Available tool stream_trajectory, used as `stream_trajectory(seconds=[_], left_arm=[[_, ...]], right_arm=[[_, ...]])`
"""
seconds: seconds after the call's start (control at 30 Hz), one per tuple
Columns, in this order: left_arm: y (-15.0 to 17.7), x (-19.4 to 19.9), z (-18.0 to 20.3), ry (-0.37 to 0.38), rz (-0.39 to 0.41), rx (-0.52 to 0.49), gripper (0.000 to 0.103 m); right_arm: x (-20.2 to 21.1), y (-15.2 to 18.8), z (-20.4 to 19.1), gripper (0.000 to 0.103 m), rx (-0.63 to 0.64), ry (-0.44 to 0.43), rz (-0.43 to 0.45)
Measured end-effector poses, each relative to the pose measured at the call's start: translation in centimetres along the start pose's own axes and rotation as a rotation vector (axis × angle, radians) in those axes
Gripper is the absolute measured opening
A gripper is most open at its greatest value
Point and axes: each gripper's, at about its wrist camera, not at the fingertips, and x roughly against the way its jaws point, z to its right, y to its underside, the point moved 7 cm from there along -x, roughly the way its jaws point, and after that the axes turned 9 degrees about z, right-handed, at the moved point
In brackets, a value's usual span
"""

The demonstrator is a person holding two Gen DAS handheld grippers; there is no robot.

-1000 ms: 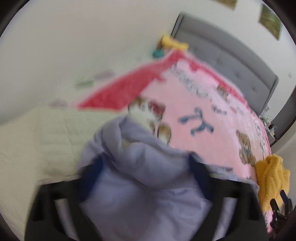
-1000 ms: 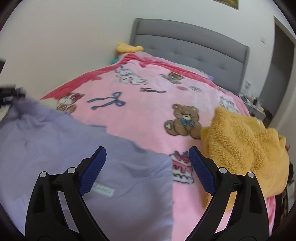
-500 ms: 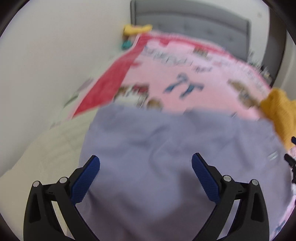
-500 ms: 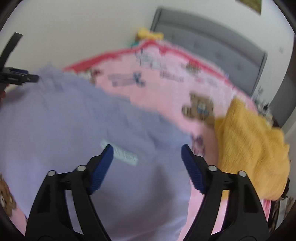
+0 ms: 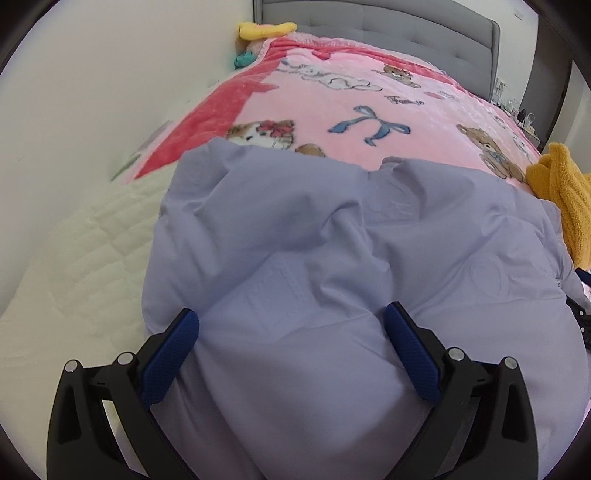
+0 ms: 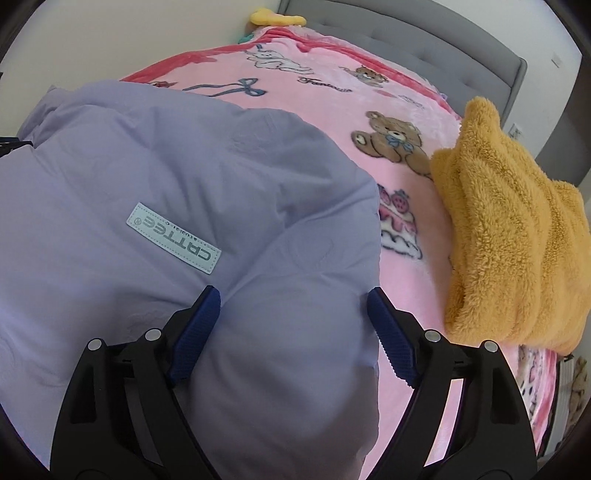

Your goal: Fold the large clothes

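A puffy lilac garment (image 5: 332, 258) with a pale sewn label (image 6: 173, 238) is seen spread on the pink cartoon blanket (image 5: 369, 110) of a grey-headboard bed (image 5: 388, 26), its near part cut off below both wide hand-held grippers, left (image 5: 291, 332) apart and right (image 6: 293, 306) opening, cloth lying between unpinched.

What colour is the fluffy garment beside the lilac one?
Mustard yellow fluffy garment; right wrist view shows it best.
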Motion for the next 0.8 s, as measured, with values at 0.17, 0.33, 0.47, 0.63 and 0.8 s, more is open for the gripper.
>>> stream_trajectory(seconds=[0.17, 0.33, 0.47, 0.63, 0.8], left_arm=[[-1.3, 6.8, 0.8, 0.055, 0.180, -0.027, 0.098], [0.4, 11.1, 2.3, 0.090, 0.163, -0.013, 0.098], [3.2, 8.5, 2.3, 0.068, 0.058, -0.006, 0.098], [4.4, 7.1, 1.6, 0.096, 0.032, 0.065, 0.099], [5.3, 6.1, 2.1, 0.076, 0.014, 0.015, 0.099]], right_arm=[[5.5, -0.8, 1.1, 0.092, -0.048, -0.029, 0.163], [10.0, 1.5, 1.4, 0.092, -0.116, -0.137, 0.231], [10.0, 3.3, 0.4, 0.082, -0.105, -0.183, 0.184], [8.2, 4.8, -0.9, 0.077, -0.087, -0.206, 0.087], [6.3, 6.0, -1.8, 0.082, -0.069, -0.199, 0.007]])
